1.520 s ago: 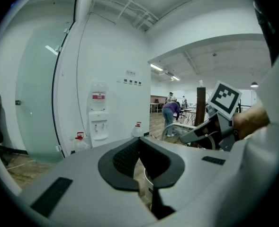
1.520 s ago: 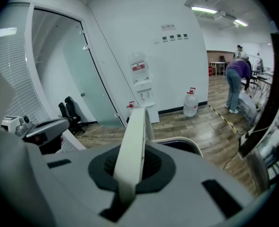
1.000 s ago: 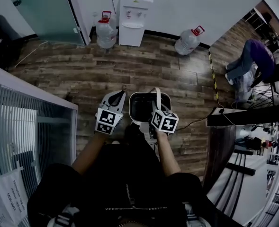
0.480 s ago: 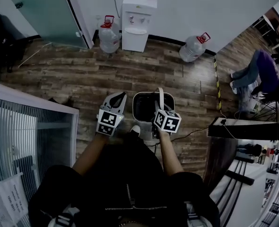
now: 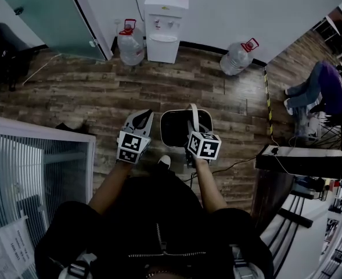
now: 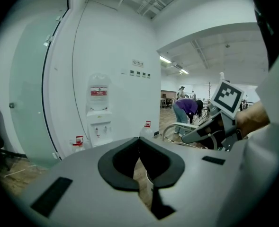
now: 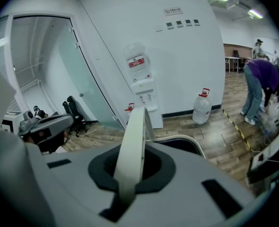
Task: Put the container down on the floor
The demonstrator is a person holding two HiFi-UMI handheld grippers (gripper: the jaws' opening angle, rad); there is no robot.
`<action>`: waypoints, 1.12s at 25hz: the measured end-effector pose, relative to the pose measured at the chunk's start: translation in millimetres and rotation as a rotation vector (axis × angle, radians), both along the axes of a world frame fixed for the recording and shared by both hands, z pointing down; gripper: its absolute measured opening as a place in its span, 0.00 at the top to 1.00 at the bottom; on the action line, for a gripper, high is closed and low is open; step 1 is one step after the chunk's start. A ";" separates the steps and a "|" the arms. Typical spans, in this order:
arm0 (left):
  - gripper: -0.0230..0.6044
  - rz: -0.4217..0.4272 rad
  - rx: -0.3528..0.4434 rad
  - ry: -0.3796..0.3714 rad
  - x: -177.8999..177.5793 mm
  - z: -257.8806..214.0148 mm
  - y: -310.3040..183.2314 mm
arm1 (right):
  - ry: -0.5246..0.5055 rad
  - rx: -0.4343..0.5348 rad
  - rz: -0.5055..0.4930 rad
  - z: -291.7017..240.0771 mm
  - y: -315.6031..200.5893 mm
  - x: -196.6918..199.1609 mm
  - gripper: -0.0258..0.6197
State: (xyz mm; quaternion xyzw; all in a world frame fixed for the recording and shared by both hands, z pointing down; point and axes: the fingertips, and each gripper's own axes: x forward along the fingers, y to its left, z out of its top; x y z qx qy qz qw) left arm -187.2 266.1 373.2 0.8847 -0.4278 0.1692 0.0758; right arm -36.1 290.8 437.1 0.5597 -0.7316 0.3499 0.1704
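Note:
A white container (image 5: 162, 133) with a dark inside hangs above the wooden floor by its pale strap handle (image 5: 193, 116). My right gripper (image 5: 190, 135) is shut on that handle. In the right gripper view the handle (image 7: 132, 145) runs up between the pads and the container's rim (image 7: 192, 143) shows beyond. My left gripper (image 5: 144, 115) is beside the container's left side, shut and holding nothing. In the left gripper view its jaws (image 6: 139, 145) meet at the tips, and the container's rim (image 6: 178, 125) and the right gripper (image 6: 210, 129) show to the right.
A white water dispenser (image 5: 165, 25) stands at the far wall between two water bottles (image 5: 129, 42) (image 5: 236, 57). A glass door (image 5: 49, 16) is at the far left. A white slatted unit (image 5: 31, 167) is at my left, a black desk edge (image 5: 310, 156) at my right. A person in purple (image 5: 327, 83) bends over.
Both grippers and the hanging container have shifted a little across the floor. A white shoe tip now shows below the container. Both jaws stand as before.

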 end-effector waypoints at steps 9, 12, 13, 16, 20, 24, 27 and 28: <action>0.94 -0.038 0.001 -0.014 22.3 -1.8 -23.3 | -0.005 -0.002 -0.039 3.4 -15.6 27.0 0.94; 0.94 -0.030 0.001 -0.027 29.1 -3.8 -26.5 | -0.011 -0.006 -0.020 3.3 -18.8 37.9 0.94; 0.94 -0.029 0.002 -0.030 30.8 -4.0 -28.3 | -0.015 -0.007 -0.012 2.7 -19.5 41.2 0.94; 0.94 -0.031 0.013 -0.033 33.0 -7.0 -38.2 | -0.018 -0.005 0.005 0.5 -23.3 50.3 0.94; 0.94 -0.042 0.007 -0.015 32.0 -7.1 -50.1 | -0.017 -0.011 0.027 3.3 -26.1 60.0 0.94; 0.94 -0.052 -0.008 0.011 35.8 -3.4 -65.4 | -0.011 -0.019 0.046 3.7 -32.4 67.9 0.94; 0.94 -0.052 -0.014 0.024 38.2 2.1 -80.7 | -0.010 -0.026 0.062 5.5 -43.4 69.9 0.94; 0.94 -0.050 -0.019 0.030 39.9 5.4 -86.2 | -0.010 -0.028 0.068 6.5 -47.7 70.7 0.94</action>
